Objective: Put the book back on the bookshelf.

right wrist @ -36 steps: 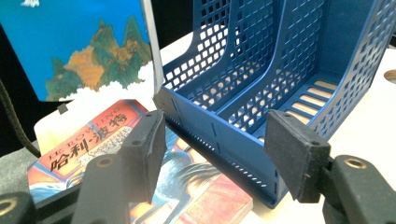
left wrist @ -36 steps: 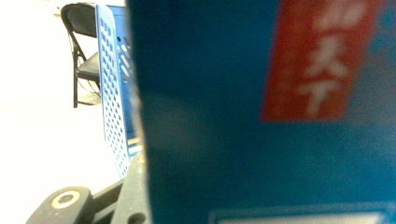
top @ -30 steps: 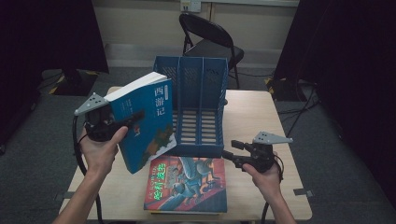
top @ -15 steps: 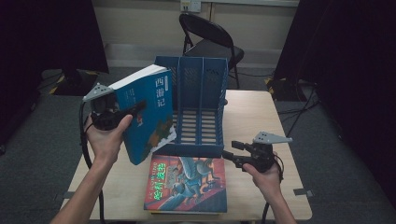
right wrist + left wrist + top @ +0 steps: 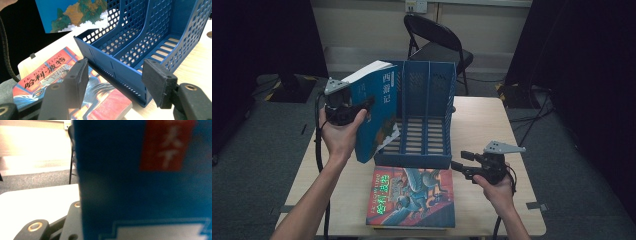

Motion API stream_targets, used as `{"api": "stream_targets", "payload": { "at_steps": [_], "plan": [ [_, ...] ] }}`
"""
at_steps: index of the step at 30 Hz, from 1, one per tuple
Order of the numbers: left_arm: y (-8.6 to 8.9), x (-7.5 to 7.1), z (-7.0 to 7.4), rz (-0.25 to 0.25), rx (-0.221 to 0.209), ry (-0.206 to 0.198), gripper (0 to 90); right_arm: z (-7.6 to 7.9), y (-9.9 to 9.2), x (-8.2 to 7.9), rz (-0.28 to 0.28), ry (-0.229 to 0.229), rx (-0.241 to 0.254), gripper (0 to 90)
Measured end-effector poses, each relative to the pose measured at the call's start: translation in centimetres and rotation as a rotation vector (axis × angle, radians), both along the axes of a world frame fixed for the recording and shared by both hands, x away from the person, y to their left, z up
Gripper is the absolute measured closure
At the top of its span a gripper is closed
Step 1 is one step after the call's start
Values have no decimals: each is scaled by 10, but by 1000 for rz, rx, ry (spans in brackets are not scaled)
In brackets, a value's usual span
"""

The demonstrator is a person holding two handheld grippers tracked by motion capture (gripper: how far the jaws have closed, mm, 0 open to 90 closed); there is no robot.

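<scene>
Table (image 5: 492, 125) of pale wood spreads across the middle of the high view, with a black folding chair (image 5: 437, 42) standing behind it at the upper centre of the frame. On the table, near the frame's centre, stands a dark blue perforated plastic file rack (image 5: 427, 120) with three upright slots, its open front facing the lower edge. Just below the rack, at the lower centre, lies a large flat hardcover book (image 5: 412, 197) with a red and blue illustrated cover and green lettering, its upper edge close against the rack's front lip. Left of the rack, in the upper left of the centre, a thick blue paperback book (image 5: 379, 117) with white characters on its spine is held off the table, tilted, its lower corner beside the rack's left wall. The left gripper (image 5: 364, 106) is clamped on this blue book, whose cover spans the right of the left gripper view (image 5: 145, 182). The right gripper (image 5: 457, 166) rests low at the lower right of the high view, just by the rack's front right corner; its black padded jaws stand apart around nothing, the rack's front corner lying beyond them in the right gripper view.
</scene>
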State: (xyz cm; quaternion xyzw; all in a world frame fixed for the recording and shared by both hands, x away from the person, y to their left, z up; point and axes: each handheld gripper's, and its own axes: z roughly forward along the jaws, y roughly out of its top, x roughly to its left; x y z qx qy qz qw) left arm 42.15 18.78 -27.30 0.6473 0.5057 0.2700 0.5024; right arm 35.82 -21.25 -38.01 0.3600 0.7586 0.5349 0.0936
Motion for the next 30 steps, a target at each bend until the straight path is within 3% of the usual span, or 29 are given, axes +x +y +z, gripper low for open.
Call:
{"api": "stream_targets", "payload": {
  "at_steps": [10, 14, 16, 18, 21, 25, 30],
  "plan": [
    [-23, 18, 0, 59, 67, 18, 619, -4, 2, 2, 8, 11, -7, 384],
    [-23, 25, -3, 57, 27, 42, 619, -4, 1, 2, 3, 14, -3, 385],
    [-25, 29, -5, 63, 31, 41, 619, -5, 1, 2, 4, 12, -3, 385],
    [-27, 32, -5, 76, 34, 36, 619, -5, 0, 2, 5, 16, -5, 385],
    [-24, 37, -5, 118, -11, 24, 619, -5, 1, 2, 9, 15, -4, 385],
    [-20, 42, -8, 139, -17, 18, 619, -6, 2, 2, 13, 18, -8, 385],
    [-25, 47, -16, 138, 1, 43, 618, -6, 3, 2, 17, 16, -15, 385]
  ]
}}
